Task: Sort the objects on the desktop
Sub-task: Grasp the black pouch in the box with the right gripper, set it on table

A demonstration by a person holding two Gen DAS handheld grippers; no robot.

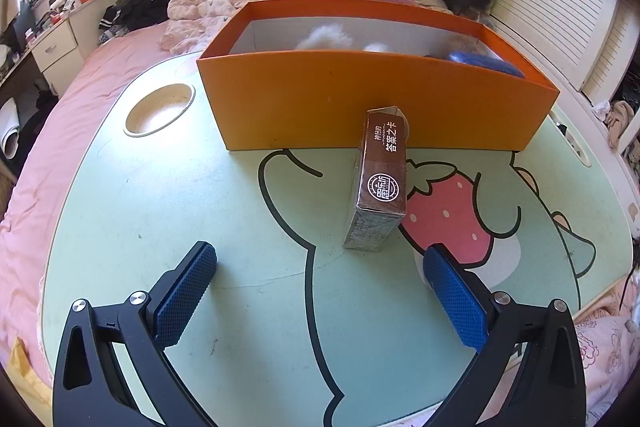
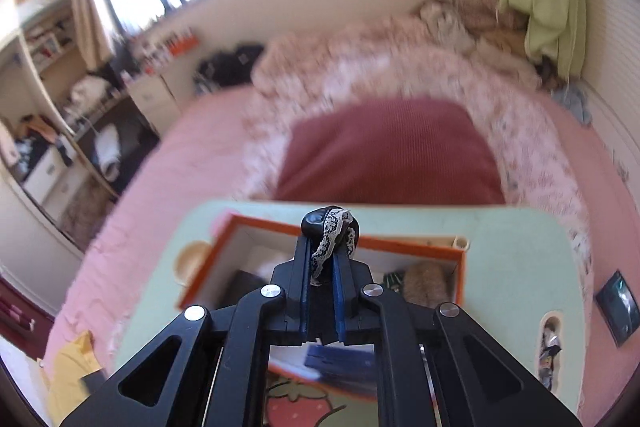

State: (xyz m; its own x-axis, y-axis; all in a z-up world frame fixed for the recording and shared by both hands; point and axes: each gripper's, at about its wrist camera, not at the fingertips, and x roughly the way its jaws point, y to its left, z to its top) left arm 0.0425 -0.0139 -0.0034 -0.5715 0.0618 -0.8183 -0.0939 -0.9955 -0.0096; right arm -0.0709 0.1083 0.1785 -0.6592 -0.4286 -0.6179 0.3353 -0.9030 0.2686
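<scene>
Right gripper jaws are clamped on a small, light, soft black lace-trimmed hair tie above the orange box; left gripper jaws gape empty. A stiff, light card box lies at 12 o'clock; grip its long sides

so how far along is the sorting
Partly done. Fluffy items already sit in the orange cardboard box. The right gripper is shut on a black lace-trimmed hair tie above it. The brown card box remains on the table, before the open left gripper.
</scene>
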